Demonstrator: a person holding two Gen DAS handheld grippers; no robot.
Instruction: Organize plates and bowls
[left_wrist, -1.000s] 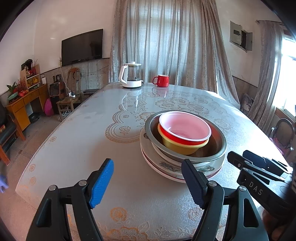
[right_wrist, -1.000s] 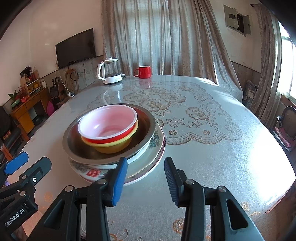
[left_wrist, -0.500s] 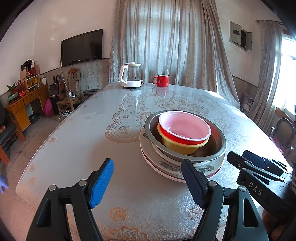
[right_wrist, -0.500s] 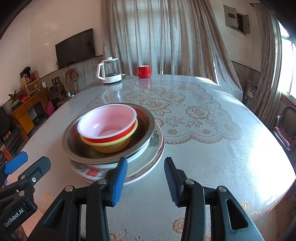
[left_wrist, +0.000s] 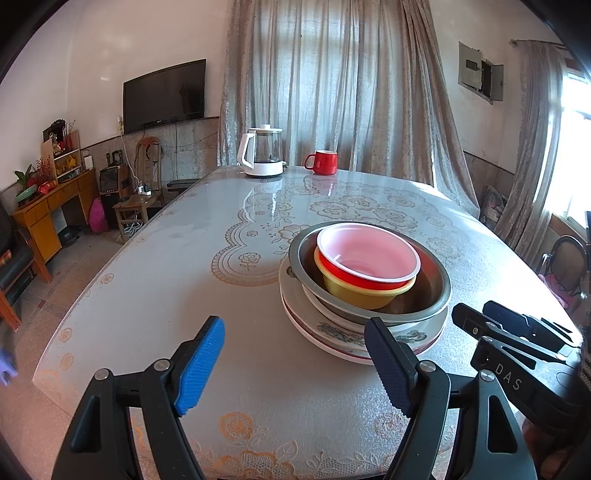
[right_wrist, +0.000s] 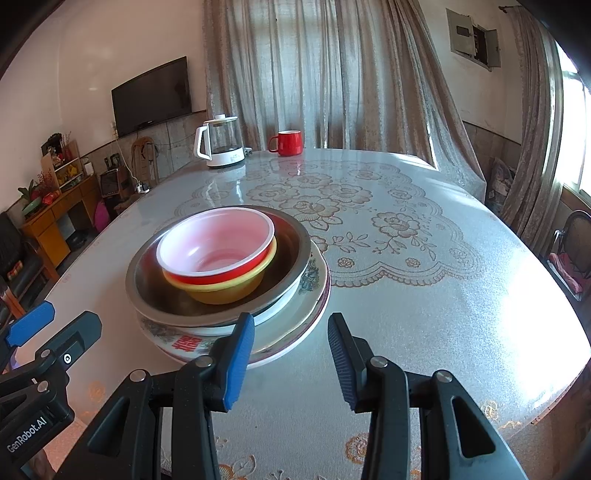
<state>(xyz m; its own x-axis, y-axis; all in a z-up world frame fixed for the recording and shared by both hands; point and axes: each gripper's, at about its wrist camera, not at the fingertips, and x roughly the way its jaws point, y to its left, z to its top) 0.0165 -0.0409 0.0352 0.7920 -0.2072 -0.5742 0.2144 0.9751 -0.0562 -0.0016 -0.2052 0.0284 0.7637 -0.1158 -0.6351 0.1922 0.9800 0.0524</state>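
— On the far left of the right wrist view, what is printed on that black gripper body?

— "GenRobot.AI", in white letters. That is the left gripper (right_wrist: 31, 325) poking in; only one blue pad of it shows there. In its own view the left gripper (left_wrist: 295, 363) has its jaws wide apart, having just opened a little further, with nothing between them but the lace-patterned tablecloth (left_wrist: 177, 280).

— And the dishes?

— Stacked near the table's front edge. Two flowered plates (right_wrist: 295, 325) lie at the bottom; the rim of one carries red Chinese characters (right_wrist: 186, 343) I cannot read with certainty. A white flowered bowl sits on them, then a steel bowl (right_wrist: 295, 243), then a yellow bowl (right_wrist: 225, 291), with a red bowl (right_wrist: 218, 254), pale inside, nested on top.

— Is the right one holding anything?

— No. The right gripper (right_wrist: 291, 363) stands partly open, empty, its left pad just in front of the plate rim. Seen from the left wrist, the right gripper (left_wrist: 513, 332) shows "DAS" on its body.

— Farther back?

— A white-based glass kettle (right_wrist: 219, 144) and a red mug (right_wrist: 290, 143) stand at the far edge.
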